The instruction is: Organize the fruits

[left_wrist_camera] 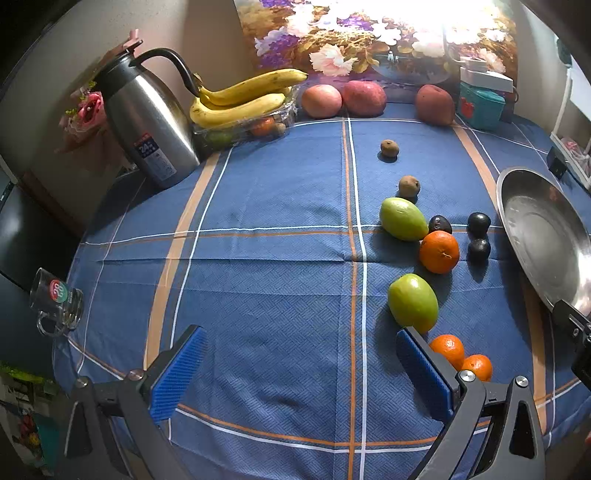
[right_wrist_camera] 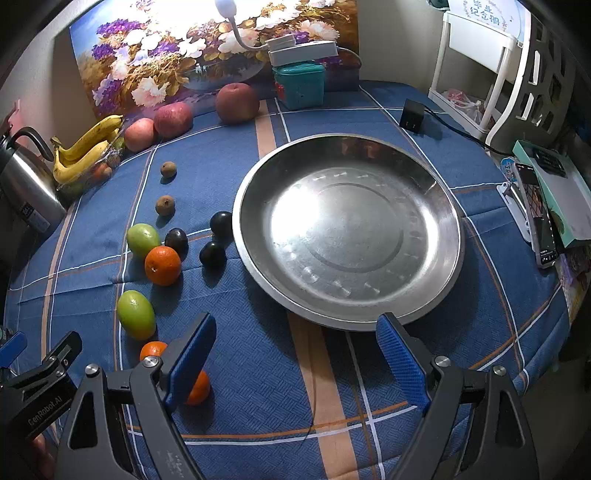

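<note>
The left gripper (left_wrist_camera: 295, 373) and right gripper (right_wrist_camera: 295, 365) are held wide open, empty. Nothing is placed in the metal plate (right_wrist_camera: 436, 206) yet; the loose fruits (right_wrist_camera: 162, 266) lie scattered mid-counter beside it.

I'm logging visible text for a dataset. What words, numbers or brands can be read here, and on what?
"24": blue label on the steel thermos jug; the smaller print under it is too blurred to read.
"CenRobot.AI": side of the left gripper.
"毕业纪念册": white sign on the shelf, read with some doubt.
Round logo on the glass mug: too blurred.
Phone screen: too small.
</note>
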`<state>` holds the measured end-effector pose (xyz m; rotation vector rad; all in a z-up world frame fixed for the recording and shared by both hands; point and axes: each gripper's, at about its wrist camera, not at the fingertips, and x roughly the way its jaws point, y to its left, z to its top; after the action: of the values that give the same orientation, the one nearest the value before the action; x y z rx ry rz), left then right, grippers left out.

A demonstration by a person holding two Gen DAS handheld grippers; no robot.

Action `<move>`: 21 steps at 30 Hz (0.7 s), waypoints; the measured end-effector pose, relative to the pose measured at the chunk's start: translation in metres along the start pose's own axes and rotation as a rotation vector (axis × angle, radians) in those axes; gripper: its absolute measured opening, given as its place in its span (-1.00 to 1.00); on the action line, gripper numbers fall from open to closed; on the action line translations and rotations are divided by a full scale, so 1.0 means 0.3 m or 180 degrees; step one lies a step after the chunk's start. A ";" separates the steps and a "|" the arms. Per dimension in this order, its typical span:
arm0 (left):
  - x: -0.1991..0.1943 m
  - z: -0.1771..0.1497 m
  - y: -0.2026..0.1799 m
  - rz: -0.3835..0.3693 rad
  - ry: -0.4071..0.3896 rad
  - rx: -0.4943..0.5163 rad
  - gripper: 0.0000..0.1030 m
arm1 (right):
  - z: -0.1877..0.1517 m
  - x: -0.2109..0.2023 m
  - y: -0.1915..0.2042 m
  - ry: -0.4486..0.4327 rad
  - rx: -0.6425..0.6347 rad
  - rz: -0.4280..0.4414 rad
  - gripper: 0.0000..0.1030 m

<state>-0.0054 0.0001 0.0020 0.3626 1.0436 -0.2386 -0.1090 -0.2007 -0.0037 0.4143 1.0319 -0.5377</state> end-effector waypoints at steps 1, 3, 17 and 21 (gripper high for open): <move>0.000 0.000 0.000 0.0000 0.0001 0.0001 1.00 | 0.000 0.000 0.000 0.0002 -0.0002 0.0000 0.73; 0.000 -0.001 -0.001 0.0000 -0.0001 0.0003 1.00 | -0.001 0.002 0.001 0.0003 -0.0004 0.0000 0.72; 0.005 -0.005 0.003 0.0000 0.0007 -0.0042 1.00 | -0.006 0.010 0.005 0.0024 -0.0037 -0.0011 0.72; 0.005 -0.004 0.005 -0.0004 0.0011 -0.0047 1.00 | -0.007 0.011 0.006 0.0027 -0.0039 -0.0013 0.72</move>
<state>-0.0050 0.0018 0.0003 0.3492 1.0484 -0.2313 -0.1082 -0.1988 -0.0074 0.4040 1.0440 -0.5333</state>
